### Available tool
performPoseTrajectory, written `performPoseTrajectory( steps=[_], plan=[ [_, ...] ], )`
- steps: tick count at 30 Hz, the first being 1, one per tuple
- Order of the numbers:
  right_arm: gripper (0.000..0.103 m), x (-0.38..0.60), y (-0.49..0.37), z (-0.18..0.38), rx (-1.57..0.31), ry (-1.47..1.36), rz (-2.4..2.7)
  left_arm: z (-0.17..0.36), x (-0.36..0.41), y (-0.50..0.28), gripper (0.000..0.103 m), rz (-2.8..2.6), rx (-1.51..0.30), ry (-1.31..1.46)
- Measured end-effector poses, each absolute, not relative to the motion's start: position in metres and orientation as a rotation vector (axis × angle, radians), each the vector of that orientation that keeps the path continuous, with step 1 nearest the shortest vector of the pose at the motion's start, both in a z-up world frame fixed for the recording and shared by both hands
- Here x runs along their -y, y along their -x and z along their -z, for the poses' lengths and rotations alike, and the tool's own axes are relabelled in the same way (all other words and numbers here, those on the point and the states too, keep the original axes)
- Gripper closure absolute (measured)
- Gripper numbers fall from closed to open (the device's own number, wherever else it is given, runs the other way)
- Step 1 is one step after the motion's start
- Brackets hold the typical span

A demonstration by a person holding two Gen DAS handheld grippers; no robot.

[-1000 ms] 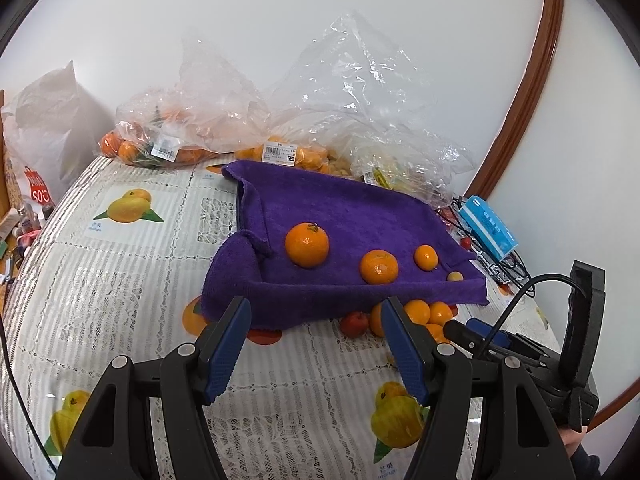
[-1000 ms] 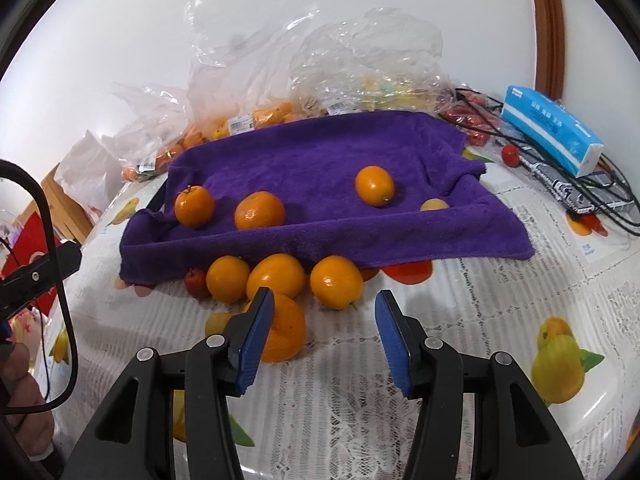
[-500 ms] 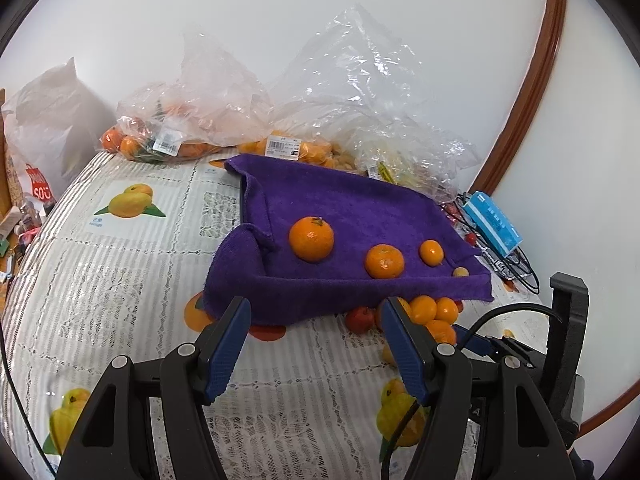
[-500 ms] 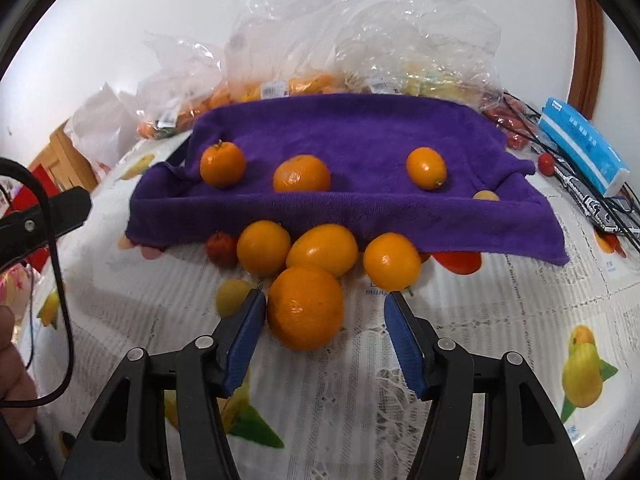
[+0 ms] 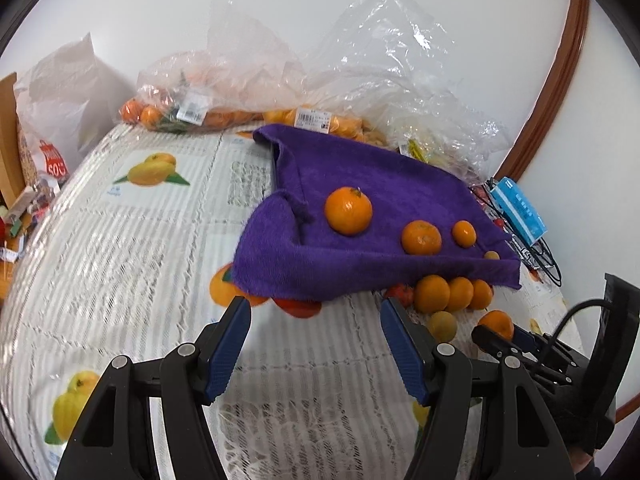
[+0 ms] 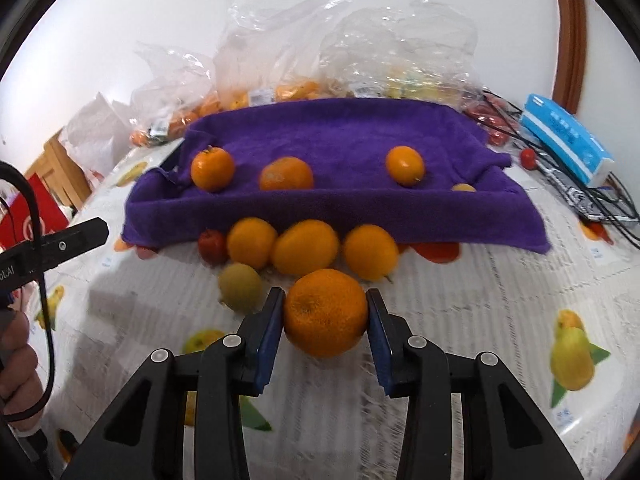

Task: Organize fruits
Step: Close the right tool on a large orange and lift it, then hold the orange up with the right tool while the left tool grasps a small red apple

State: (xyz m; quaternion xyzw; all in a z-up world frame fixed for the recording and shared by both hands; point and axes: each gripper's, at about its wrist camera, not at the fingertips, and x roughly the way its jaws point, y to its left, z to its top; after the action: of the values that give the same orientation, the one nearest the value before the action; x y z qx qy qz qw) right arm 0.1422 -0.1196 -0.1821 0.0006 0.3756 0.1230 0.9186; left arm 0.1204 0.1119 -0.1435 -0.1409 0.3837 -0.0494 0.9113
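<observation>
**A:** What does the right gripper (image 6: 326, 312) have?

**B:** A large orange (image 6: 326, 312) sits between its blue pads (image 6: 269, 332), which are closing and touch the fruit on both sides. The orange rests on the lace tablecloth (image 6: 460, 320), in front of the purple towel (image 6: 340, 140).

**A:** And the left gripper (image 5: 316, 344)?

**B:** Its jaws stand apart over bare tablecloth, nothing between them, in front of the towel's left corner.

**A:** Where is the other fruit?

**B:** Four pieces lie on the towel in a row: a stemmed orange (image 6: 212, 169) at the left, a mandarin (image 6: 286, 174) beside it, a smaller orange (image 6: 405, 166) to the right, and a small yellowish fruit (image 6: 463, 188) near the towel's right fold. Just in front of the towel's near edge, three oranges (image 6: 306, 246) sit touching in a line, with a small red fruit (image 6: 213, 245) at their left end. A yellow-green fruit (image 6: 241, 286) lies in front of that line, just left of the gripped orange.

**A:** Behind the towel?

**B:** Clear plastic bags (image 6: 280, 52) holding more orange fruit, heaped against the white wall.

**A:** To the towel's right?

**B:** A blue-and-white box (image 6: 566, 138) on a tangle of black cables (image 6: 600, 208), with a small red fruit (image 6: 529, 158) near it.

**A:** Any sign of the person?

**B:** A hand (image 6: 18, 364) shows at the right wrist view's left edge, holding the left gripper's handle.
</observation>
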Motion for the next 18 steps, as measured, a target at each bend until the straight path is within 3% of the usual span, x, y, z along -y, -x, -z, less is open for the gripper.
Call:
performPoseTrajectory(
  steps=[12, 18],
  plan=[
    [0.063, 0.171, -0.111, 0.170, -0.705, 0.000, -0.228, 0.153, -0.055, -0.128, 0.038, 0.110, -0.819, 0.190],
    [0.063, 0.199, -0.107, 0.168, -0.681, -0.023, -0.240, 0.169, -0.038, -0.147, 0.048, 0.132, -0.862, 0.170]
  ],
)
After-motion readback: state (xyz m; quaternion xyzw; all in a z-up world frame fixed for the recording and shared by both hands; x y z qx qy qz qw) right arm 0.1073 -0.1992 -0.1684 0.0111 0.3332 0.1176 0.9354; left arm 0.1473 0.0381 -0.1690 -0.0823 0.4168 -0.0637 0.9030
